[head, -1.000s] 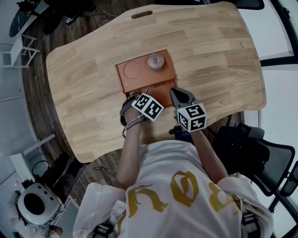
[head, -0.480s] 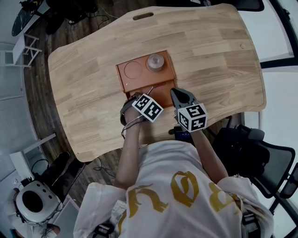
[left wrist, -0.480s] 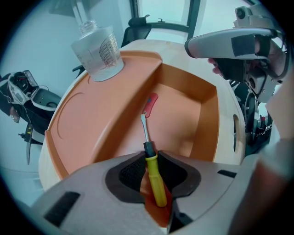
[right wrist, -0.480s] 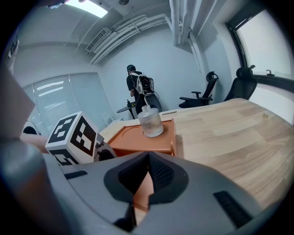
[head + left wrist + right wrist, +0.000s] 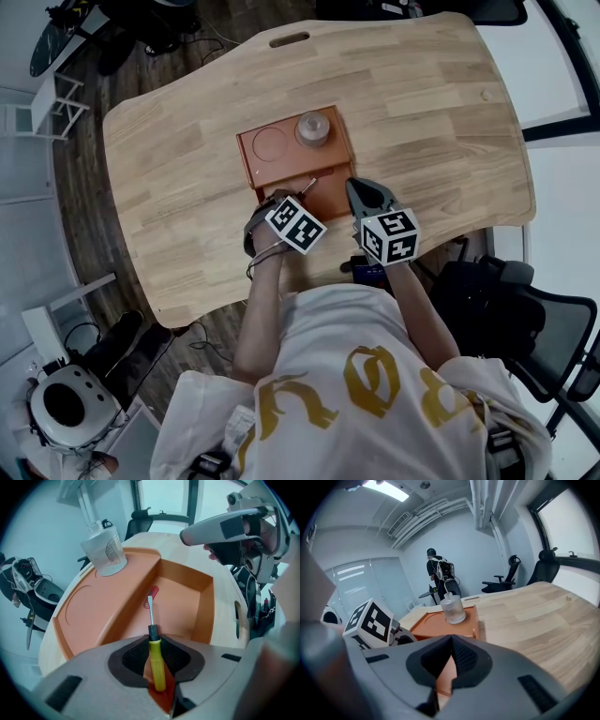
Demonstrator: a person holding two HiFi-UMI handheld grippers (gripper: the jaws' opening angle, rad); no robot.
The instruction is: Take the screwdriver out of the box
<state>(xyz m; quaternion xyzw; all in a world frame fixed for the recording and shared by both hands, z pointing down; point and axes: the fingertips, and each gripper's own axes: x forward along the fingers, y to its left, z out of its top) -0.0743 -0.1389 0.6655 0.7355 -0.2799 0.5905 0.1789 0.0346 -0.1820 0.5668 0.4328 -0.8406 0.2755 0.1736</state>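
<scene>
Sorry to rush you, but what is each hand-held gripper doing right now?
The left hand-held gripper: jaws closing, pads gripping the screwdriver by its yellow handle.
The right hand-held gripper: closed, holding nothing.

No text can be read; large gold letters are printed on the white shirt (image 5: 375, 380), but they cannot be made out.

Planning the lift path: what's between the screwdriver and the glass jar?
A divider wall of the orange box separates screwdriver and jar, per the left gripper view.
</scene>
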